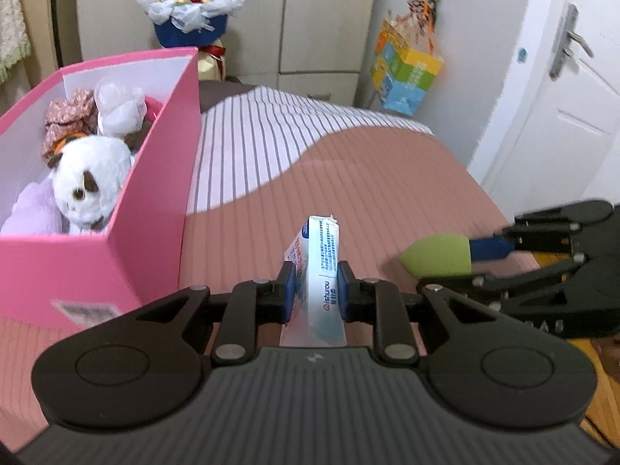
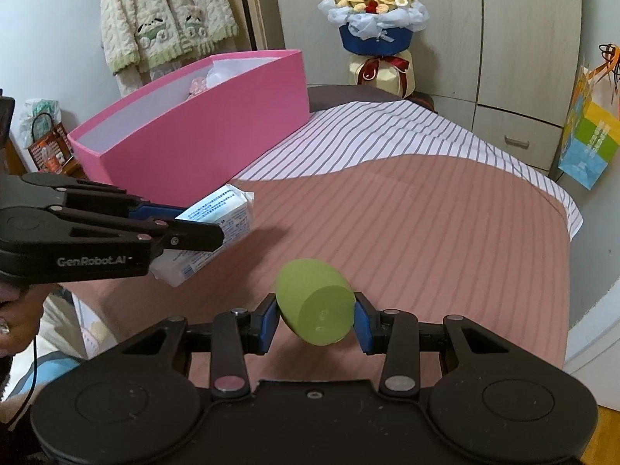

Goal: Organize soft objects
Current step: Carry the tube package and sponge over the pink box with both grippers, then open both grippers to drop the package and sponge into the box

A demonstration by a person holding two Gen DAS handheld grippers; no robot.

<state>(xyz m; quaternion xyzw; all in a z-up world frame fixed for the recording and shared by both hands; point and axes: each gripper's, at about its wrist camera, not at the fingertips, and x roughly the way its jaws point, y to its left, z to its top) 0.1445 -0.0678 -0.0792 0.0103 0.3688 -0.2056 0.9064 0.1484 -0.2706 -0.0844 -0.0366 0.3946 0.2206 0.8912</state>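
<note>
A home bedroom: a bed point(image 2: 426, 213) with pink and striped covers fills the middle of the frame; pale wardrobe doors point(image 2: 503, 38) stand behind it; a fleecy garment point(image 2: 162, 19), perhaps pyjamas, hangs at upper left; a flower bouquet point(image 2: 374, 15) sits at top centre; a white door point(image 1: 562, 116) with a lever handle closes the right edge.

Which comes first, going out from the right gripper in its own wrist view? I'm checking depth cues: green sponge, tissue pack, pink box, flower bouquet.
1. green sponge, clamped in the right gripper.
2. tissue pack, left, held by the left gripper.
3. pink box, farther left on the bed.
4. flower bouquet, at the far wall.
</note>
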